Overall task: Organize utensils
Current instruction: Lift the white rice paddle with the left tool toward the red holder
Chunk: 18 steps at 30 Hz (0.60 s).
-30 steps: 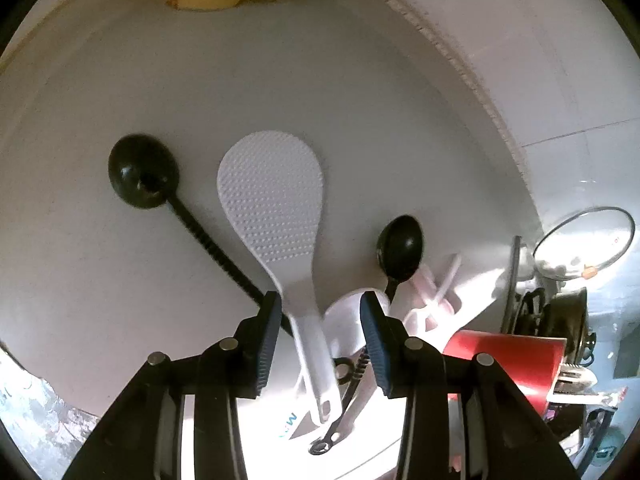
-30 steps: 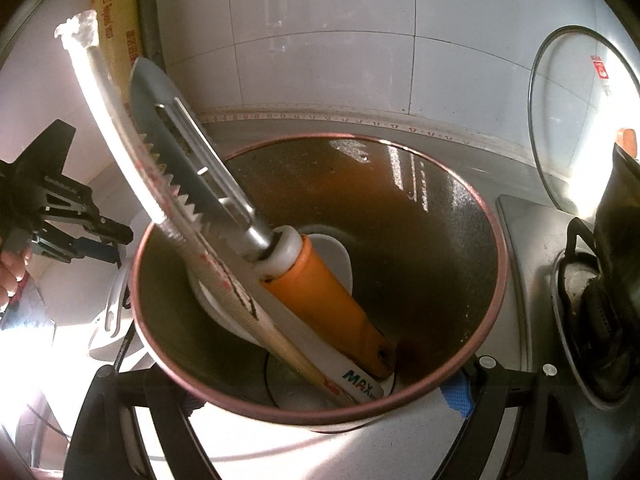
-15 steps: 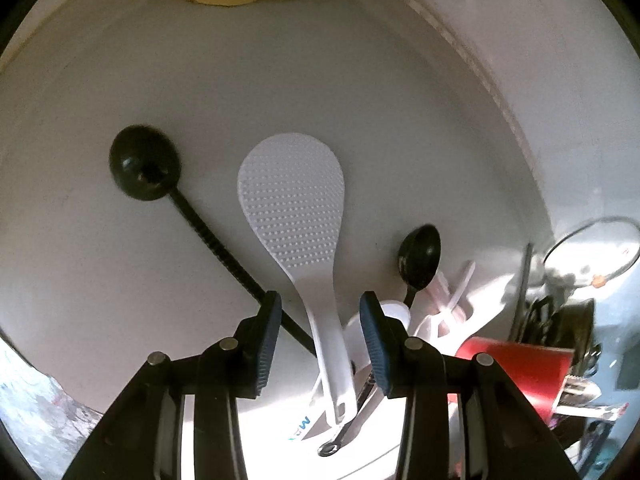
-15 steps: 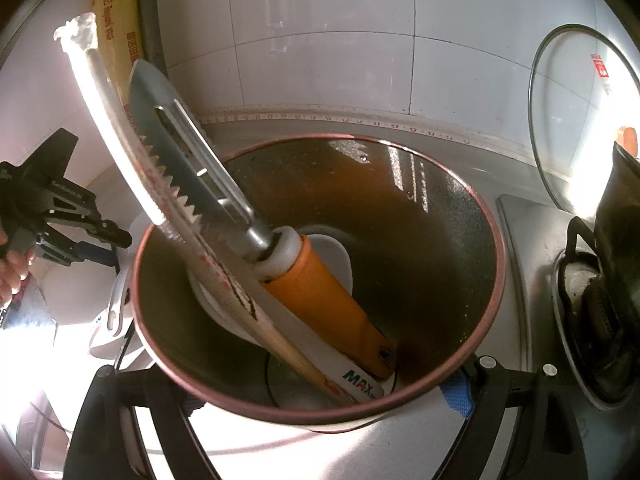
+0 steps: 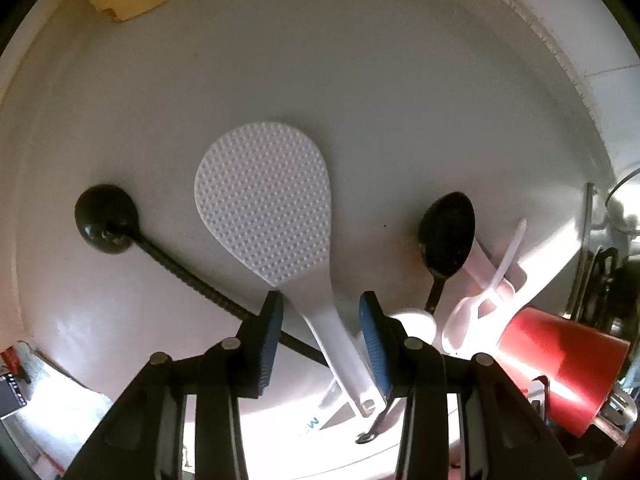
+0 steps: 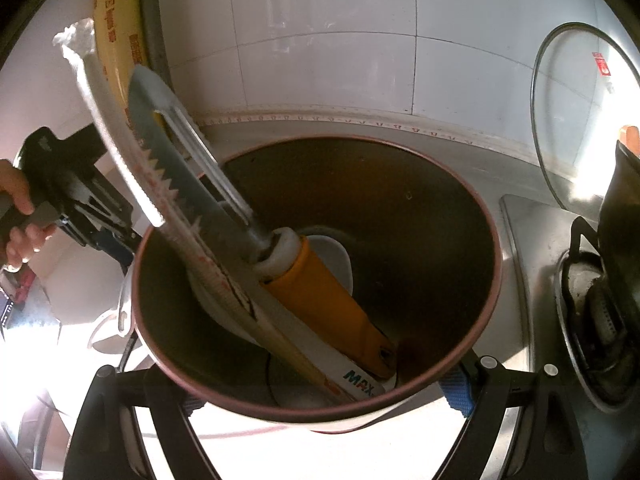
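1. Left gripper (image 5: 320,330) points down at the bench (image 5: 320,80), its jaws spread astride the handle of the white rice paddle (image 5: 266,204) without pressing it.
2. Right gripper (image 6: 320,392) straddles the red cup (image 6: 486,300), jaws opening.
3. Inside that cup leans an orange-handled peeler (image 6: 320,296).
4. Left of the paddle lies a black ladle (image 5: 106,220); to the right lies a black spoon (image 5: 446,236).

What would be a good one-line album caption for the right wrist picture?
The right gripper, jaws opening, cradles a red cup holding an orange-handled peeler beside the stove.
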{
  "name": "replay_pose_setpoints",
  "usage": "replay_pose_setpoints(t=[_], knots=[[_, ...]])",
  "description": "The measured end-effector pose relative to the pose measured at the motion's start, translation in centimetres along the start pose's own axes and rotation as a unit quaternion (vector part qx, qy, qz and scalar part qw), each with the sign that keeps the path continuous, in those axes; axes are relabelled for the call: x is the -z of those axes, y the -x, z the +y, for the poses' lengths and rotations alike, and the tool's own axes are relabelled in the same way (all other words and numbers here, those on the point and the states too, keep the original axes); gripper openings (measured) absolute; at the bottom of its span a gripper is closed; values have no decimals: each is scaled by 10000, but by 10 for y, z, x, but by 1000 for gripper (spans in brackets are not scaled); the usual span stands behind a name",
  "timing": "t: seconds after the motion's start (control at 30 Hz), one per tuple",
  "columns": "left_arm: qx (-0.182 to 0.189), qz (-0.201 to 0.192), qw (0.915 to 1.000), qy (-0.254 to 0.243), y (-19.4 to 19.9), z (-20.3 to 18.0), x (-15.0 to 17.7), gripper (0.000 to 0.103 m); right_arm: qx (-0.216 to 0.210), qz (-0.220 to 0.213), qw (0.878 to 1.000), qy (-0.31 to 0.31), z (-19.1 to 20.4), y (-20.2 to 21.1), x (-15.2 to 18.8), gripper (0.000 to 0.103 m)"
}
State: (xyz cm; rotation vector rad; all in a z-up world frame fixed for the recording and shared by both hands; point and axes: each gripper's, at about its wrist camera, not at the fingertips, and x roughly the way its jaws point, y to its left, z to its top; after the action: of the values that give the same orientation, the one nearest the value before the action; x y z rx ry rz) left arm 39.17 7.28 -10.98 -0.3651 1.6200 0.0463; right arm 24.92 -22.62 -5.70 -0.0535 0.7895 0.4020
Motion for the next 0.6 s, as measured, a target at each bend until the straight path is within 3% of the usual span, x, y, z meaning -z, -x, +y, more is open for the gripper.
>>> replay_pose_setpoints(t=[0.23,0.3,0.43,0.6], knots=[[-811,-40,9964,-230,-11,-30,6,34,-55,-10,10000,-20,-4,-1,0,92],[-892,-110,9955,-286,-13,-37,9,31,-69,-12,10000,-22,-6,-2,0,92],[-585,-349,9975,-166,-15,-45,18,21,-86,-14,10000,-23,-8,-2,0,92],[-82,-799,9967,147,-15,-36,33,21,-83,-15,10000,-27,-8,-2,1,92]])
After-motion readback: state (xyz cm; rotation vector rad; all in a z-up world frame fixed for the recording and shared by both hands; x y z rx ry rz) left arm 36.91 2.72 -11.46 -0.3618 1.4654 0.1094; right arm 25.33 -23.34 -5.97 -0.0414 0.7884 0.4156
